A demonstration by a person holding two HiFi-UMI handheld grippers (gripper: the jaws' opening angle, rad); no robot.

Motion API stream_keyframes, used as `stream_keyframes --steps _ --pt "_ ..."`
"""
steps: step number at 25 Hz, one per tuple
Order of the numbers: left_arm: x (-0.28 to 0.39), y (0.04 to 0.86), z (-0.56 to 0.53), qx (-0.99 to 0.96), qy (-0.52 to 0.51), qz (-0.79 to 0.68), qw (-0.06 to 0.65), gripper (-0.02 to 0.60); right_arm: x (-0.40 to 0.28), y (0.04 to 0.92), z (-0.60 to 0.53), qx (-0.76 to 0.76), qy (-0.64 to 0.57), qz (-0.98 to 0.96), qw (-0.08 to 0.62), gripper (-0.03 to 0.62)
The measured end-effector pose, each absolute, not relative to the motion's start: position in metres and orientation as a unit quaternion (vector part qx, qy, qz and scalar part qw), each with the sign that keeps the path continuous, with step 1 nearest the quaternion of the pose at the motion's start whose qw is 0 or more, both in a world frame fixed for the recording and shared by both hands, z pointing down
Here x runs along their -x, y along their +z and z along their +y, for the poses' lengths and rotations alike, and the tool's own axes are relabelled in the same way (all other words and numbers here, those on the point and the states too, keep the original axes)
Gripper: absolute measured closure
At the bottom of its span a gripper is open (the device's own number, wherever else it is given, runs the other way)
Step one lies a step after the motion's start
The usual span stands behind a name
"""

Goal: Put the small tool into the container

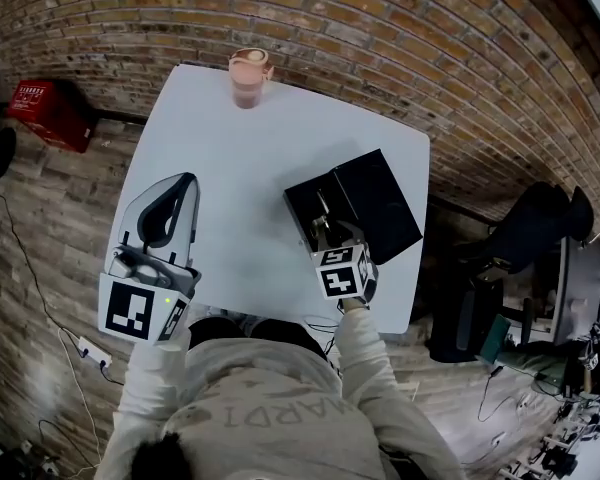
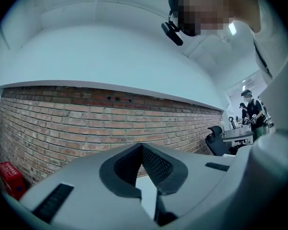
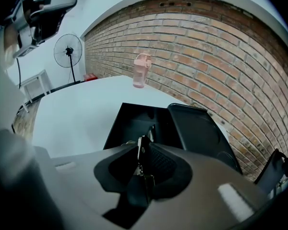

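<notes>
Right gripper view, small tool [image 3: 141,146]: a thin, dark, flat piece with a glint of metal along its edge; it stands upright and is too small to read further.
Small tool, place: between the jaws of the right tool [image 3: 142,152], above the near edge of the container [image 3: 130,123] and not yet lying inside it.
Right tool, state: jaws parted, with the thin piece in the gap between the ribbed pads.
Right tool, pose: tilted downward over the container [image 1: 325,206] in the head view [image 1: 323,230].
Container: a black, shallow, rectangular box, open, on the right part of the white worktop [image 1: 240,188].
Lid [image 3: 201,133]: black, swung out to the right and joined to the box along one side.
Container, contents: the inside is dark; a slim upright shape shows near the far wall, and I cannot tell what it is.
Left tool [image 2: 142,147]: jaws together at the tips, nothing between them, held level over the left edge of the worktop [image 1: 185,183].
Pink bottle [image 1: 248,78]: capped, upright at the far edge of the worktop, well apart from the container.
</notes>
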State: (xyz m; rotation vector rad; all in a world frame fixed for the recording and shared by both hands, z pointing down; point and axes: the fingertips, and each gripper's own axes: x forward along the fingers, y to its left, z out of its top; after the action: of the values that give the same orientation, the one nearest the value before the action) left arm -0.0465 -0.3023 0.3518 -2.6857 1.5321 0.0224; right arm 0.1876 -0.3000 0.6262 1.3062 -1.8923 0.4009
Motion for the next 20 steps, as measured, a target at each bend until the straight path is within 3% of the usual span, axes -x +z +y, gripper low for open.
stream_keyframes --steps 11,20 --pt "0.064 0.348 -0.29 0.867 0.009 0.498 0.03 0.577 -0.174 0.638 -0.29 -0.496 0.205 -0.756 0.376 0.472" --pt "0.072 0.342 -0.277 0.871 0.01 0.49 0.035 0.577 -0.17 0.621 -0.285 -0.505 0.236 -0.768 0.316 0.471"
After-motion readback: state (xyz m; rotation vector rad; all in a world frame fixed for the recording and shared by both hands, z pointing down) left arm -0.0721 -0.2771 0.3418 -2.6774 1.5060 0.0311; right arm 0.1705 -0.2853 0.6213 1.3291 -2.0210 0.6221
